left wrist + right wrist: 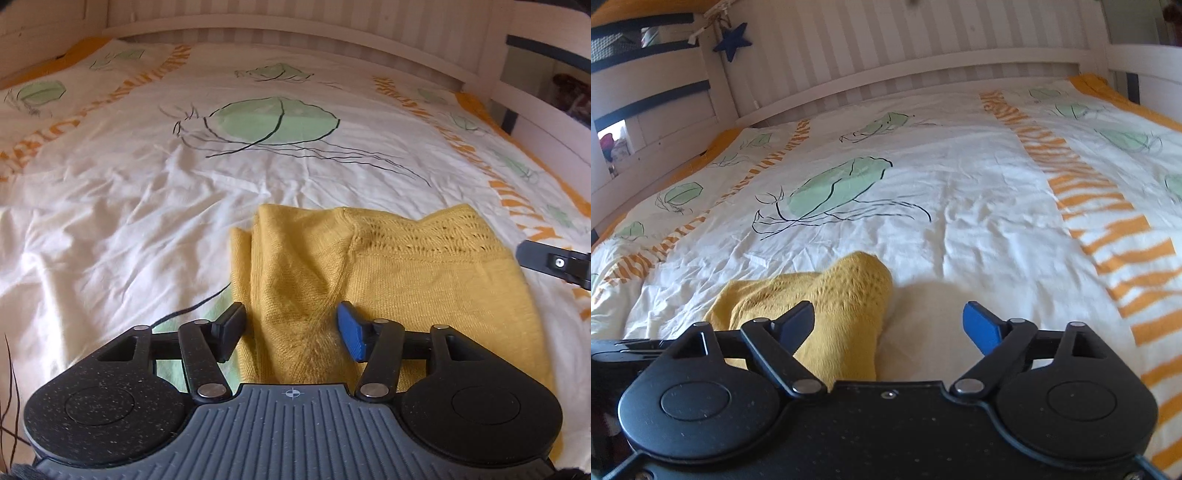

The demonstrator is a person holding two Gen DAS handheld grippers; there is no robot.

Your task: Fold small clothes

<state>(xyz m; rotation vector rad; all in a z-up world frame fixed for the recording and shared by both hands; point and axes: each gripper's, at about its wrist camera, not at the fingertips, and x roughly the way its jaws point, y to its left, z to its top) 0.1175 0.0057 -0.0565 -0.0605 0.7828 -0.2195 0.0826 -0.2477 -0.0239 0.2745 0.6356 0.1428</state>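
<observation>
A yellow knitted sweater (388, 273) lies partly folded on the bed. My left gripper (291, 328) is open just above its near left part, with the knit between the two fingers and the left fold edge by the black finger (231, 326). My right gripper (888, 326) is open and empty; the sweater's right end (846, 306) bulges up between its fingers, nearer the left finger (798, 325). The right gripper's tip (554, 262) shows at the right edge of the left wrist view, beside the sweater.
The white duvet (129, 206) with green shapes and orange stripes covers the bed. A white slatted headboard (923, 66) runs along the far side. A side rail with a blue star (733, 38) stands at the far left.
</observation>
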